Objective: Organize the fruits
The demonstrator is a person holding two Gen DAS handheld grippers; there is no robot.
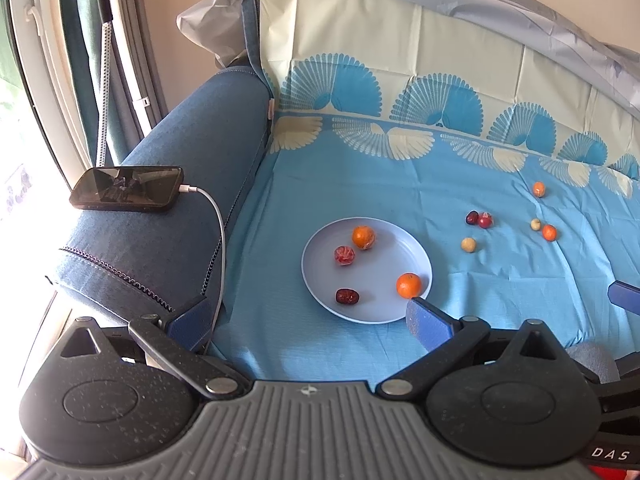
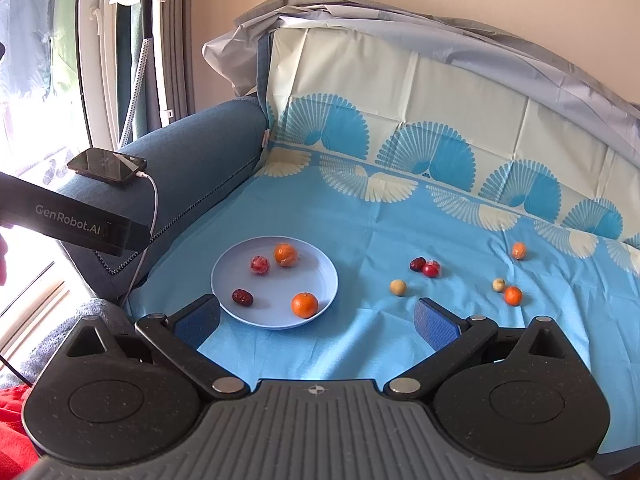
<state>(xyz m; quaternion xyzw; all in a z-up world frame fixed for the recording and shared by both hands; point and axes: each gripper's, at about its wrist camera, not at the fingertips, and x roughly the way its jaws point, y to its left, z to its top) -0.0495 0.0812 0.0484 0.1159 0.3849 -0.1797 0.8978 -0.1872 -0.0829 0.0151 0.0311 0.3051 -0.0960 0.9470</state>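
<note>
A pale blue plate (image 1: pixel 320 272) (image 2: pixel 320 280) lies on the blue cloth. It holds two oranges (image 1: pixel 409 285) (image 2: pixel 304 305), a wrapped red fruit (image 1: pixel 344 256) (image 2: pixel 260 265) and a dark date (image 1: pixel 347 296) (image 2: pixel 242 297). Loose fruits lie to the right of the plate: a date and red fruit (image 1: pixel 480 220) (image 2: pixel 425 267), two pale round fruits (image 1: pixel 468 245) (image 2: pixel 398 287), two small oranges (image 1: pixel 549 232) (image 2: pixel 513 295). My left gripper (image 1: pixel 308 320) is open and empty, near the plate's front edge. My right gripper (image 2: pixel 318 320) is open and empty, in front of the plate.
A blue sofa armrest (image 1: pixel 180 184) (image 2: pixel 192 156) stands at the left with a charging phone (image 1: pixel 127 189) (image 2: pixel 107 165) on it. The cloth-covered sofa back (image 1: pixel 400 60) rises behind. The left gripper's body (image 2: pixel 68 220) shows at the left in the right wrist view.
</note>
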